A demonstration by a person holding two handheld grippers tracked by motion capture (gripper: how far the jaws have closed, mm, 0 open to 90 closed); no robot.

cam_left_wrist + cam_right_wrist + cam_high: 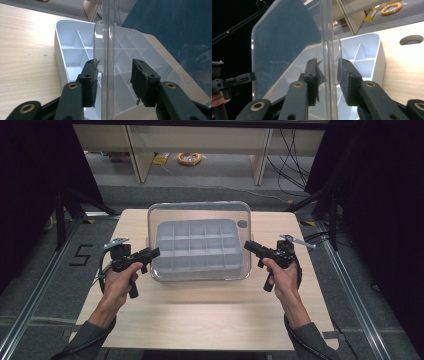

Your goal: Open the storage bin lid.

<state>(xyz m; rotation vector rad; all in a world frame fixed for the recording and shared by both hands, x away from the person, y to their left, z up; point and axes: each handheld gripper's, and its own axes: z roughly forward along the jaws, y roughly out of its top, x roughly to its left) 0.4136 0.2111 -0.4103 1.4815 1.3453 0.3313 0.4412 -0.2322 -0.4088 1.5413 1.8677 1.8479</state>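
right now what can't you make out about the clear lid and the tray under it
- High view: whether the clear lid touches the white tray; the see-through plastic blurs its lower rim.
- Left gripper view: the tray's near end, cut off behind the left gripper.
- Right gripper view: the lid's lower edge, behind the right gripper.

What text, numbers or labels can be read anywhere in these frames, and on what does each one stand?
"5": a dark figure marked on the grey floor left of the table, in the high view.
Clear lid: no print to be seen.
White divided tray: none.
Yellow packet on the floor in the background: too small and blurred to read.
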